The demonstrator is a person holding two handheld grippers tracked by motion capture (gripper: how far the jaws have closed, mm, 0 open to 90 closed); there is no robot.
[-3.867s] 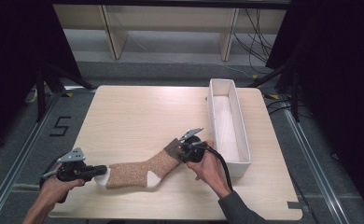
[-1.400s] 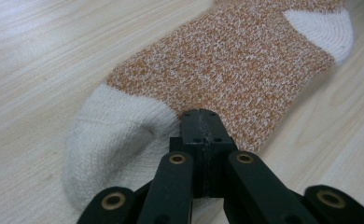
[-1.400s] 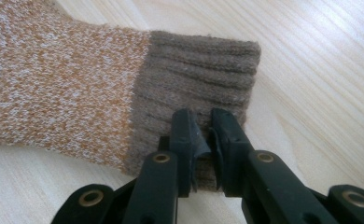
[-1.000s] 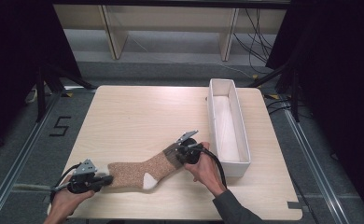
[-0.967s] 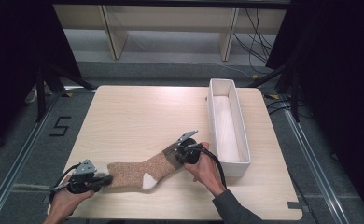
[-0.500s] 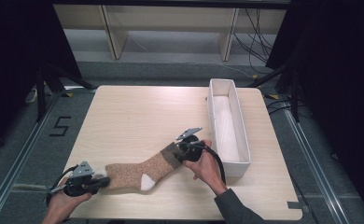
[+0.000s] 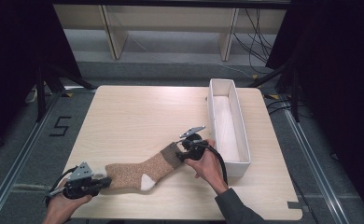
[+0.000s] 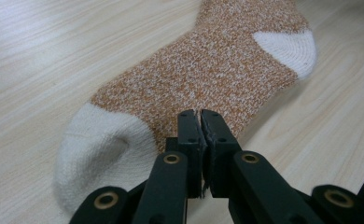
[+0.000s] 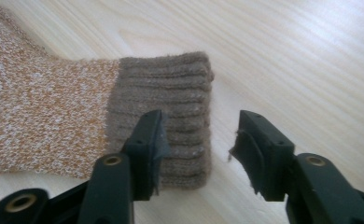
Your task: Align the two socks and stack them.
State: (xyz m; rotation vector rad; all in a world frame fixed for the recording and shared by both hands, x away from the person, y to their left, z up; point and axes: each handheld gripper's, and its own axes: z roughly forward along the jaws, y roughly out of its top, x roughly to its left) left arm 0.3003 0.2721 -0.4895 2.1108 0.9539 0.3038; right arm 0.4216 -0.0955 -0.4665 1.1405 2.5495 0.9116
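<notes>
- The sock is laid flat near the front edge of the tabletop, its white toe toward the front-left corner and its brown cuff pointing toward the white bin along the right edge.
- The left gripper is clenched at the toe end; whether fabric is pinched cannot be told.
- The right gripper has just been opening, and the cuff is now released between its parted jaws.
- The release is best finished by opening fully before the gripper is lifted straight away, so that no ribbing is snagged and the sock is kept smooth.
</notes>
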